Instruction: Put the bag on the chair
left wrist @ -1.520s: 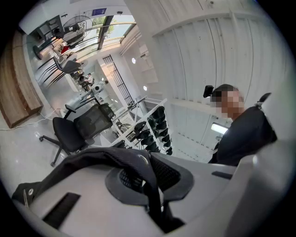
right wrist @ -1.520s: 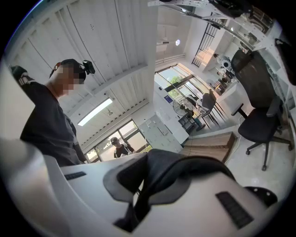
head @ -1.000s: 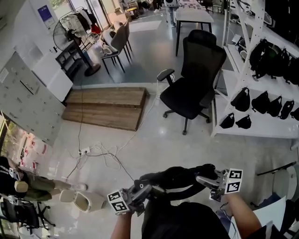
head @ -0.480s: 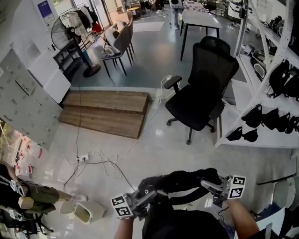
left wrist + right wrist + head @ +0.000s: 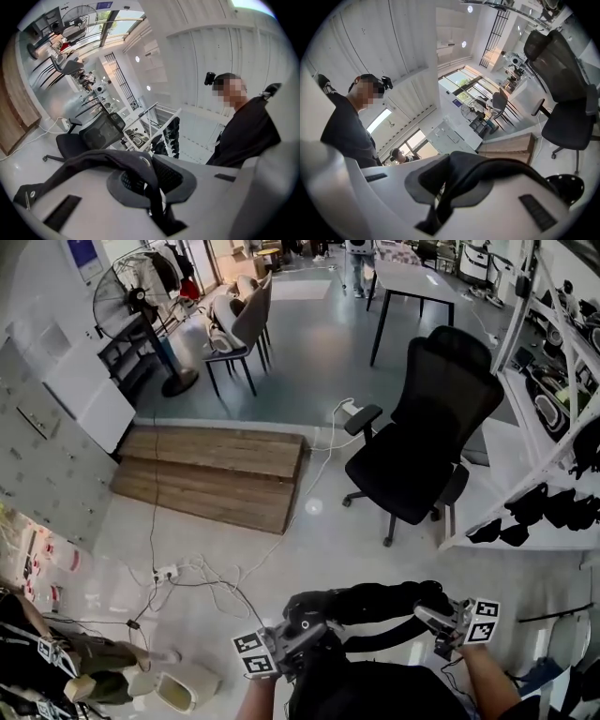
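Chair (image 5: pixel 420 460), at 1 o'clock, sits nearer than a second ago: the approach is under way, placement pending. Bag (image 5: pixel 375 601), at 6 o'clock, hangs between both grippers, well apart from the seat. Left gripper (image 5: pixel 309 636) and right gripper (image 5: pixel 433 617): jaws clenched on the strap (image 5: pixel 152 187).

You stand in what looks like a bag showroom that doubles as a workspace: white shelving (image 5: pixel 502 442) on your right carries rows of black bags (image 5: pixel 548 507), and a black office chair (image 5: pixel 427 456) stands on the polished grey floor (image 5: pixel 319 352). Beyond are grey side chairs (image 5: pixel 248 320), a pedestal fan (image 5: pixel 127 301) and a clothes rack (image 5: pixel 159 263). A low wooden platform (image 5: pixel 211 474) lies nearby, and loose cables (image 5: pixel 220 582) trail to a power strip (image 5: pixel 167 572).
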A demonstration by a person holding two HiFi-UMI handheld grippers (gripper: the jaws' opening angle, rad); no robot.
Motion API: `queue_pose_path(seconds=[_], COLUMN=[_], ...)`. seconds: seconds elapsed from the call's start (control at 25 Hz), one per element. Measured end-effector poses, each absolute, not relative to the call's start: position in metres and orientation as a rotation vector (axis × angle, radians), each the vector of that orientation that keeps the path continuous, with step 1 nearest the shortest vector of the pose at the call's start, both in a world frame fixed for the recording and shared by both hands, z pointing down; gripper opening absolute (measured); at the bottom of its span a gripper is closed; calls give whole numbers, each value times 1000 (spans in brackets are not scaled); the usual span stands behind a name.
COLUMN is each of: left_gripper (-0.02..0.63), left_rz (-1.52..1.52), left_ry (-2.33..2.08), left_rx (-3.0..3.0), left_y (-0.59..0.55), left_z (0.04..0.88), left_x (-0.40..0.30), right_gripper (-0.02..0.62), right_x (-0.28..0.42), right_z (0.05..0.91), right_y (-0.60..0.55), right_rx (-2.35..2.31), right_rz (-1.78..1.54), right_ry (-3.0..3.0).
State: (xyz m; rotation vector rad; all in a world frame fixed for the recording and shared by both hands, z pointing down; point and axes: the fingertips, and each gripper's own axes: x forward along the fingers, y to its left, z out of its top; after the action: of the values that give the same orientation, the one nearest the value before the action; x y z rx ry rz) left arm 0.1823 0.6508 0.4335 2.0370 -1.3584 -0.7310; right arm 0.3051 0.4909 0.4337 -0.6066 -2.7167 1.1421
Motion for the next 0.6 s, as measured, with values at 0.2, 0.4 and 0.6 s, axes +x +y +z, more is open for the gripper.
queue_pose_path(seconds=[0.2, 0.4, 0.6], left_gripper=[31, 31, 31], left_rz=[-728, -736, -779], left_ry=[-1293, -1241, -1227], left_rx=[2064, 2072, 2076], left_y=[639, 633, 630], left_z=[430, 433, 433], left_x=[128, 70, 24], right_gripper=[23, 23, 23], right_x=[248, 193, 148], right_z=[427, 424, 424], right_y=[476, 471, 468], right_rx=[-547, -486, -429], right_rz=[1148, 1147, 1156], right_ry=[-2733, -2743, -2778])
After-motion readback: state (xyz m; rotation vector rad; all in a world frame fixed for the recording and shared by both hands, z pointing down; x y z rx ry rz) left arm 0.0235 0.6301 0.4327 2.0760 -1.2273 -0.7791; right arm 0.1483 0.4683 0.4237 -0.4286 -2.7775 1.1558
